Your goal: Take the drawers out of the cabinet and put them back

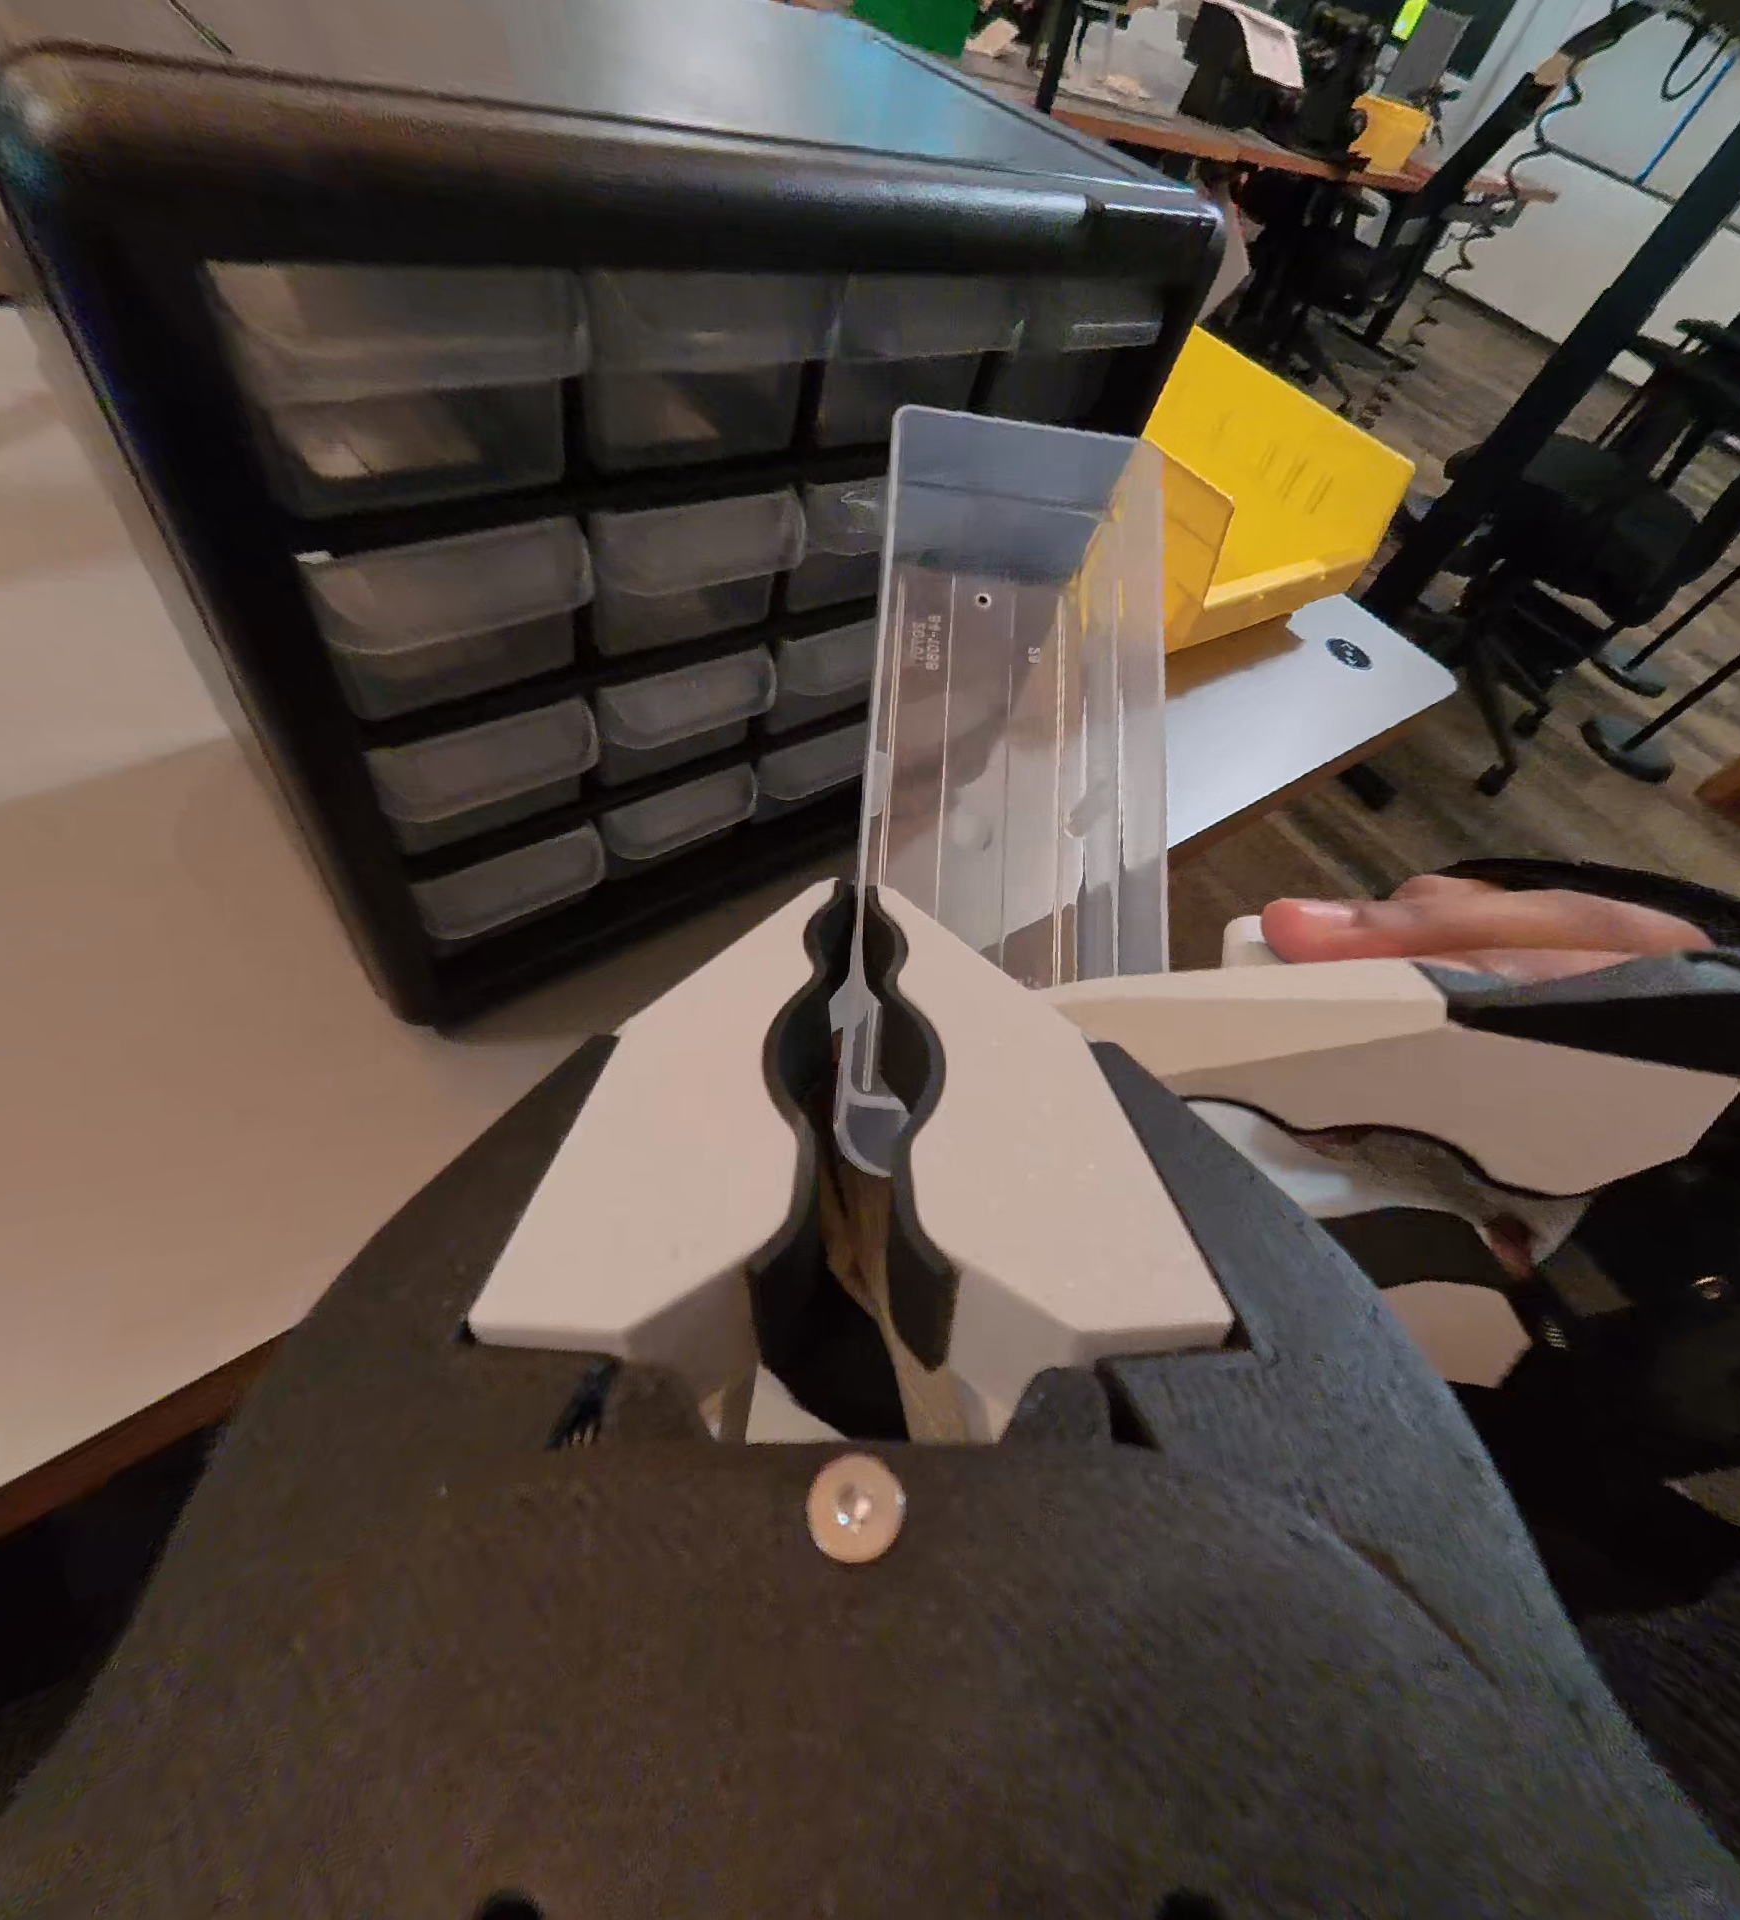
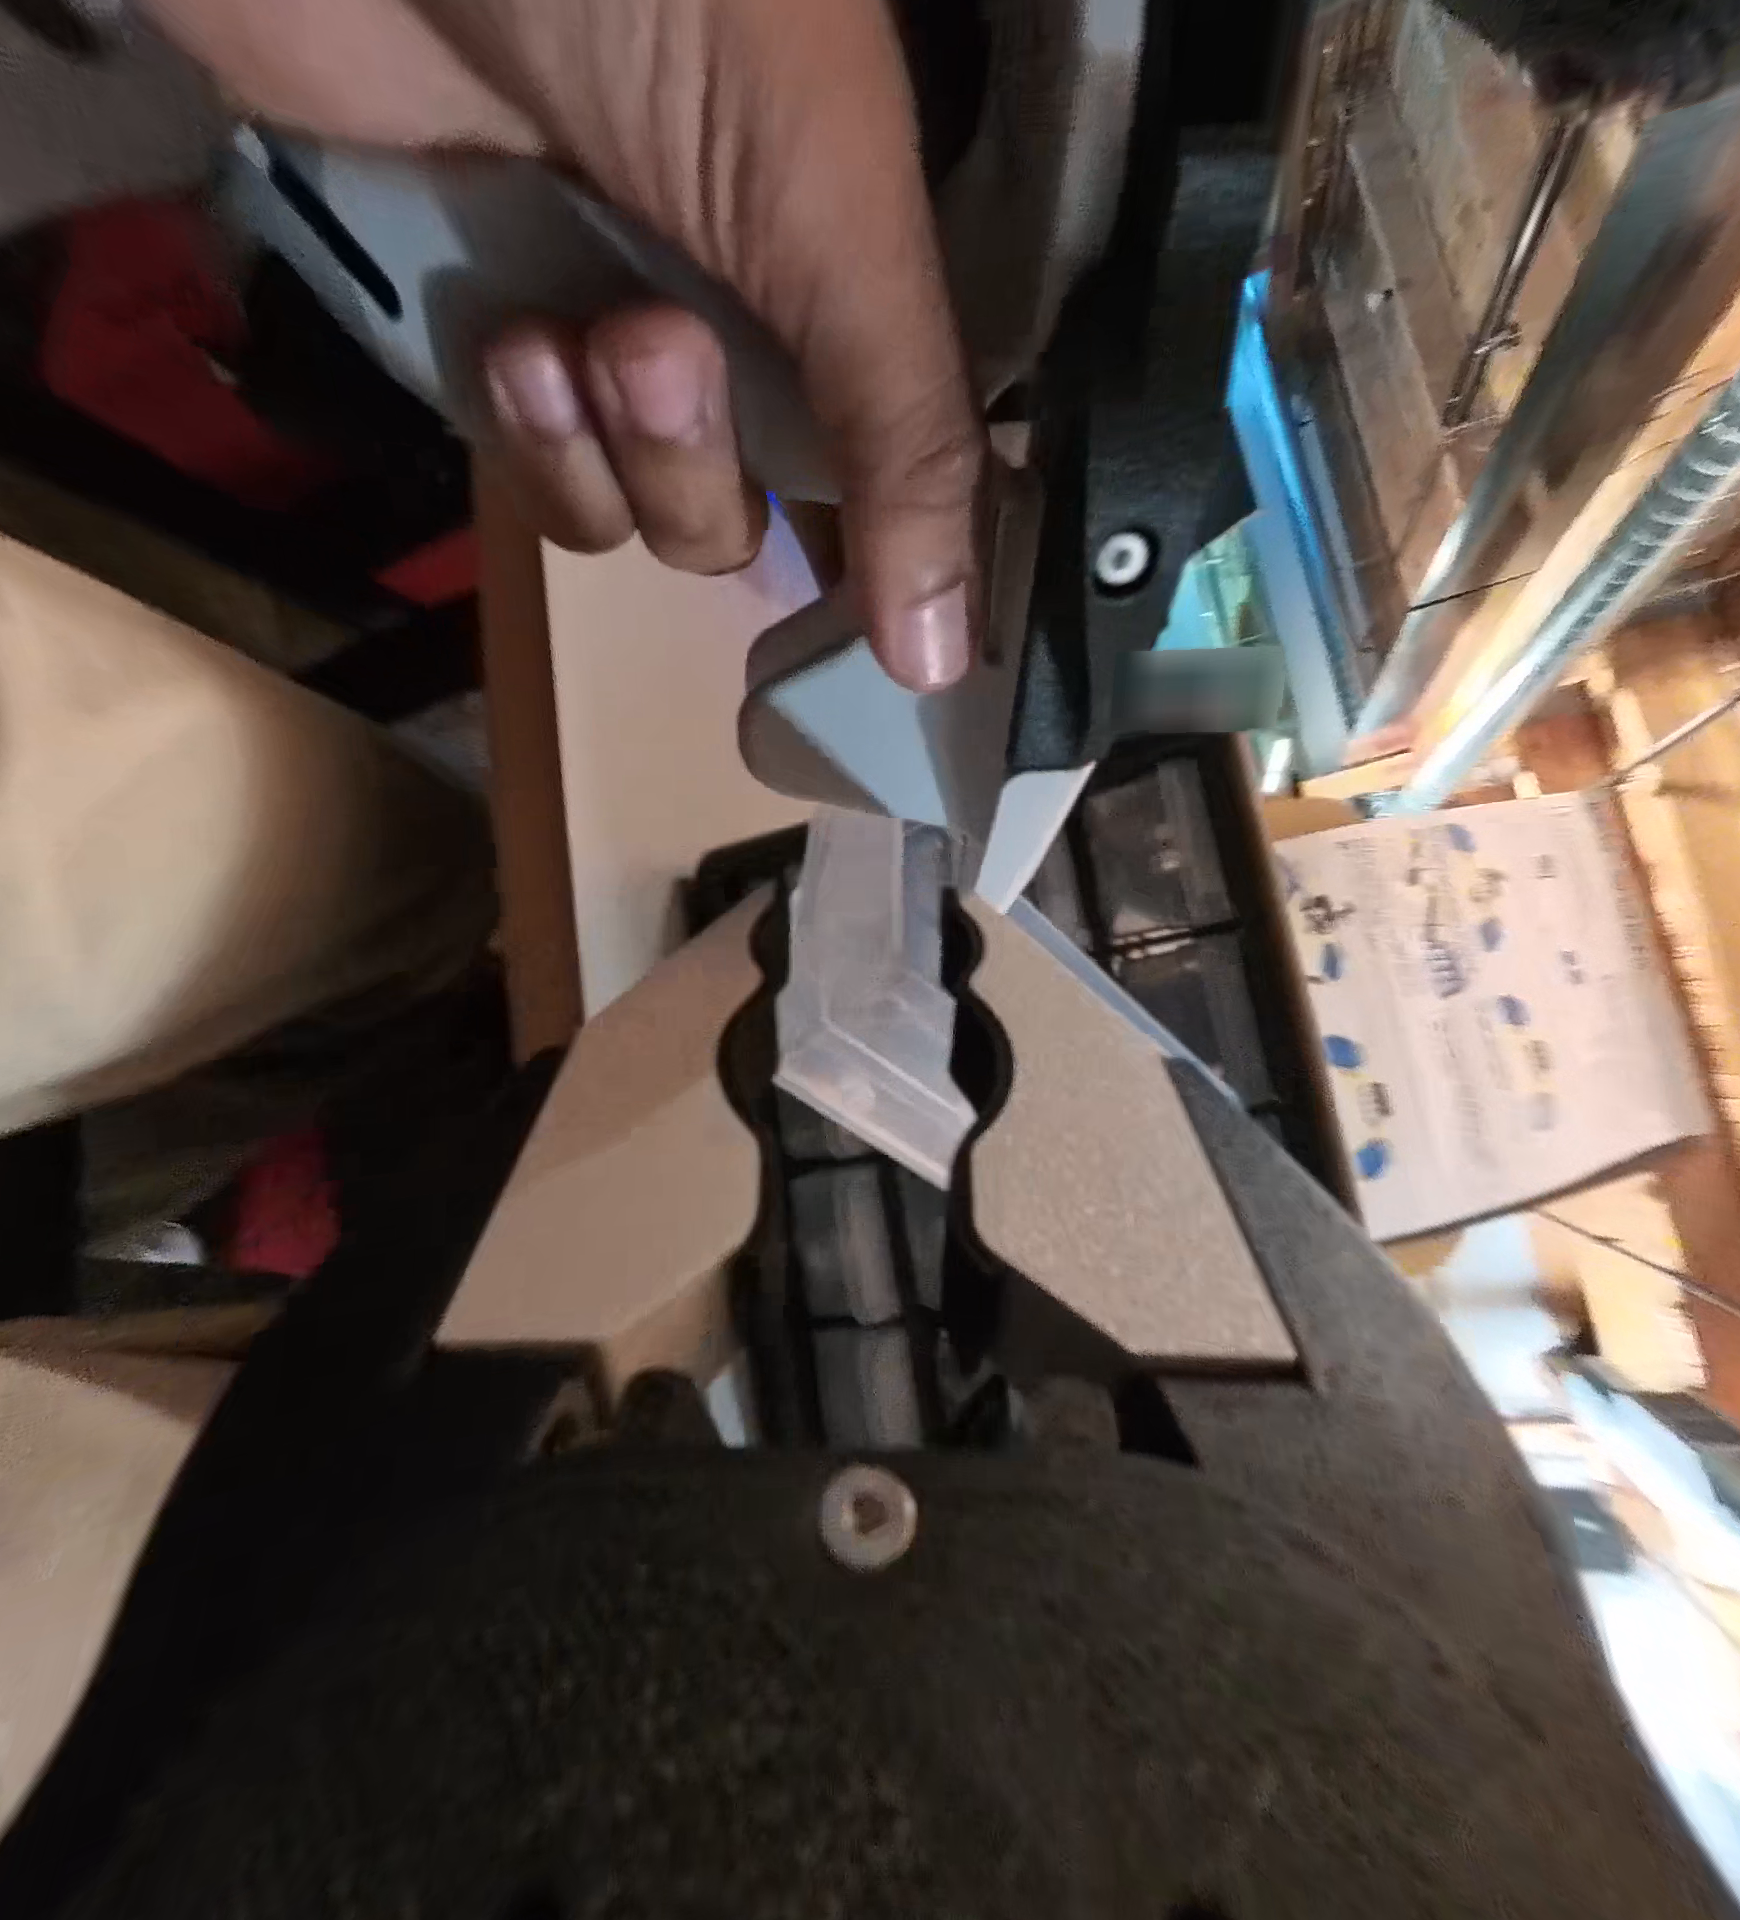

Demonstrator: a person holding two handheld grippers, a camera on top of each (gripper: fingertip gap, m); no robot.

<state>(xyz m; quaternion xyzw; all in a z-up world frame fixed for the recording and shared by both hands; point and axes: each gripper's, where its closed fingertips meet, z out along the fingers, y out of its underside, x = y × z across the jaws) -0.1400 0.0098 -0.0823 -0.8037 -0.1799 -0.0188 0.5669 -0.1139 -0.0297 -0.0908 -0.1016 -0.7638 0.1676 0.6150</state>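
Cabinet (image 1: pixel 637 208) back beyond frame edge

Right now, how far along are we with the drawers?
Done: one clear drawer is out of the black cabinet.
In hand: the left gripper pinches its wall, and the right gripper straddles one end of it, jaws not plainly closed.
Left: returning it to its slot. The visible slots nearly all hold drawers; the right column is hidden, so I cannot count how many remain.

Left gripper (image 1: pixel 864 940) clamped shut; right gripper (image 2: pixel 866 935) slightly parted; left hand (image 2: pixel 741 312) wrapped around handle.
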